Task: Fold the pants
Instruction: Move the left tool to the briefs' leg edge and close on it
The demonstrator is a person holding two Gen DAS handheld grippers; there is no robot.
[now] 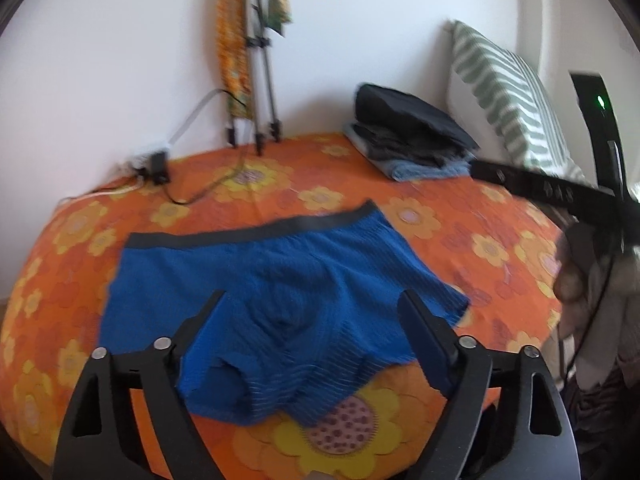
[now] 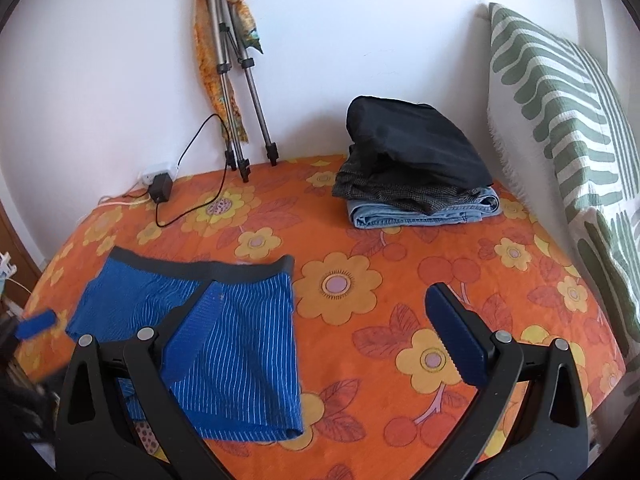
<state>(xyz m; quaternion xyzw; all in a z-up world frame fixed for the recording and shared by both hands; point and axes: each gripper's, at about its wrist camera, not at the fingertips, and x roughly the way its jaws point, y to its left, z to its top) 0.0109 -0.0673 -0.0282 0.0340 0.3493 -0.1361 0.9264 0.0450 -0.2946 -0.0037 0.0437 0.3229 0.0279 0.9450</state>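
Orange bedspread (image 2: 400, 280) with yellow flowers and red cherries covers the bed that fills both views, with a white wall behind it. Nearest the cameras, the left gripper (image 1: 312, 320) hangs spread wide above the leg end of the shorts (image 1: 272, 280), its blue pads clear of the cloth and holding nothing. The right gripper (image 2: 320, 320) is spread wide too; its left finger overlaps the shorts in the picture, but whether it touches them cannot be told, and its right finger hangs over bare bedspread. Those shorts (image 2: 224, 340), blue with thin pale stripes and a dark grey waistband, lie flat and unfolded on the near left part of the bedspread, waistband toward the wall. Beyond the shorts and to their right sits a stack of clothes (image 2: 416, 172): a black piece on top, grey tweed under it, pale blue denim at the bottom. Right of the stack, a green-and-white pillow (image 2: 560, 120) leans upright. Behind the shorts and to the left, a black adapter (image 2: 160, 188) with its cable lies by the wall, and a tripod (image 2: 236, 80) draped with an orange scarf stands against it. No writing or label can be read on anything.
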